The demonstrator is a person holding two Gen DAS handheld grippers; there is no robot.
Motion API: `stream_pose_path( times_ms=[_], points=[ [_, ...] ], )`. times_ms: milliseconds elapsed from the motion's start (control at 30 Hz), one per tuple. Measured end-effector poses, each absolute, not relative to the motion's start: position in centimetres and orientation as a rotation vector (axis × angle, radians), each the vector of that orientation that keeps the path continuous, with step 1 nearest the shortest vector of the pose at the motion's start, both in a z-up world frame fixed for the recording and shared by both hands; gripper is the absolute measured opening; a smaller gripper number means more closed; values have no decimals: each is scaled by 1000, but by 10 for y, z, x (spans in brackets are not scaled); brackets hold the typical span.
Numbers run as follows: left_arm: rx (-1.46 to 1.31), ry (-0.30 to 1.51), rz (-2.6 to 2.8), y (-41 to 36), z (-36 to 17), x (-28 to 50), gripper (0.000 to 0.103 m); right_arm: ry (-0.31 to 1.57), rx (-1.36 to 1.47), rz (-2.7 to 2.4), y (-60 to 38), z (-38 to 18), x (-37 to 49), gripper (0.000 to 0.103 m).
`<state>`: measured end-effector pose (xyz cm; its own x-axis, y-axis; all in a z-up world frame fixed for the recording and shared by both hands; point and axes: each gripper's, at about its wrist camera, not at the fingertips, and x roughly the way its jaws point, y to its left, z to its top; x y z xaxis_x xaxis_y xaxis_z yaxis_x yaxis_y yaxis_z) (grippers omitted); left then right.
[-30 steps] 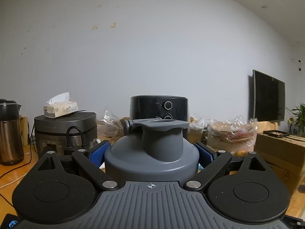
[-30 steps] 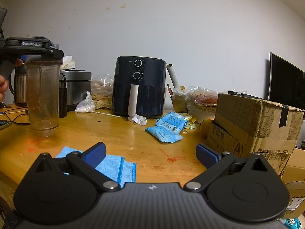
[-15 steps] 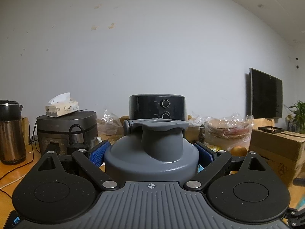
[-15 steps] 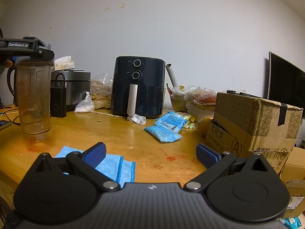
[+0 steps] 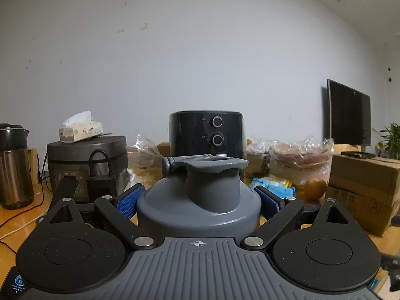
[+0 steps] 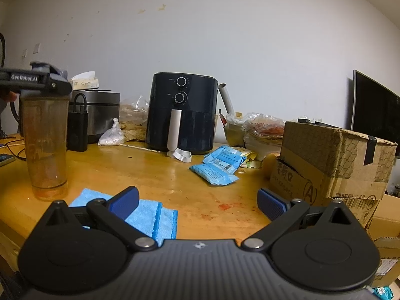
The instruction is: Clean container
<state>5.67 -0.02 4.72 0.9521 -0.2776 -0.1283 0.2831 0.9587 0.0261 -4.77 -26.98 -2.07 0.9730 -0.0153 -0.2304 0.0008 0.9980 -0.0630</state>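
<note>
While the container [image 6: 46,147] stands on the table [image 6: 155,175] with orange residue inside, I judge cleaning barely begun. My left gripper [image 5: 198,198] pinches its grey lid [image 5: 200,195]; my right gripper [image 6: 197,201] hangs spread and empty above the blue cloth [image 6: 150,216]. Snack packets [image 6: 217,165] and a cardboard box [image 6: 332,160] crowd the right side

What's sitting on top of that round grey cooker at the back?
A tissue box lies on the rice cooker, one white tissue sticking up. A black padlock-shaped device in front covers part of the cooker's front panel.
</note>
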Motion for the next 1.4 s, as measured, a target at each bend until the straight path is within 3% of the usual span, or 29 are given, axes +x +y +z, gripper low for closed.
stream_pose_path(
  times_ms=[1167, 1267, 1400],
  points=[
    [67, 106, -299, -3, 36, 47, 95, 234, -65, -7, -271, -23, -49, 103],
    [113, 38, -259, -7, 36, 40, 103, 234, -63, -9, -272, -23, -49, 103],
    [121, -33, -267, -8, 41, 28, 103, 235, -57, -10, -272, -23, -49, 103]
  ],
)
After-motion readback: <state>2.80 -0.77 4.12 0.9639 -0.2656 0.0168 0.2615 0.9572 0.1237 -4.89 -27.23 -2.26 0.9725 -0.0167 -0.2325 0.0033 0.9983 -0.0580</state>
